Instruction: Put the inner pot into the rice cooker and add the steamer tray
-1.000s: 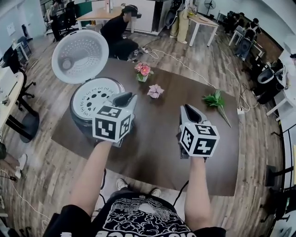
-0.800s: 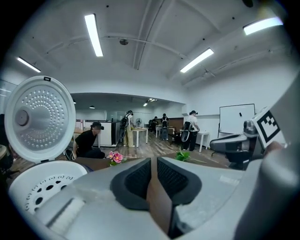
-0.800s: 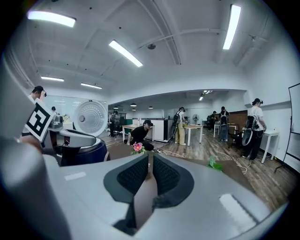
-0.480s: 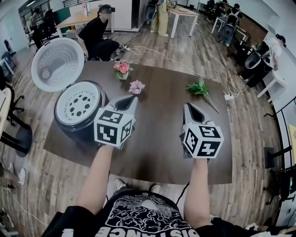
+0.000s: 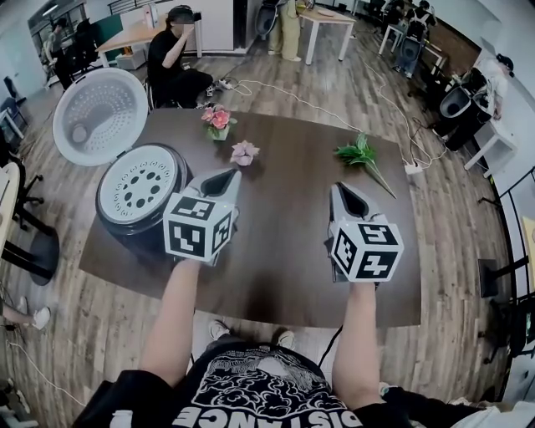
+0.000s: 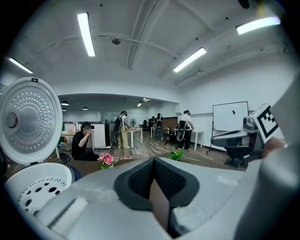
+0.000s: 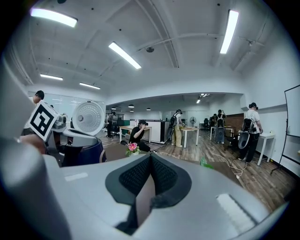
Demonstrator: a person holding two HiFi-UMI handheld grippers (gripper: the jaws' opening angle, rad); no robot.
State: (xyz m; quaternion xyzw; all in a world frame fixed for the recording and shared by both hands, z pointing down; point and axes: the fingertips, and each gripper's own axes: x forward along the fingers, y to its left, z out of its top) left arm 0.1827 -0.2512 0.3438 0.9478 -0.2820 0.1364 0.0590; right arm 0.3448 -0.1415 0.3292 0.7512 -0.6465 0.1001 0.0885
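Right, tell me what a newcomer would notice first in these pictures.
The left gripper and the right gripper, each bearing a black-and-white marker cube, hang side by side over the near part of the dark table, jaws together and empty. Next comes the rice cooker at the table's left edge, lid tipped open, a white holed steamer tray seated in its top. Pink flowers and a green sprig sit farther back.

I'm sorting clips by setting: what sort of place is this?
Probably an open-plan office or lab, not a kitchen: several work tables, a whiteboard on a stand, ceiling strip lights, and people standing about on a wooden floor.
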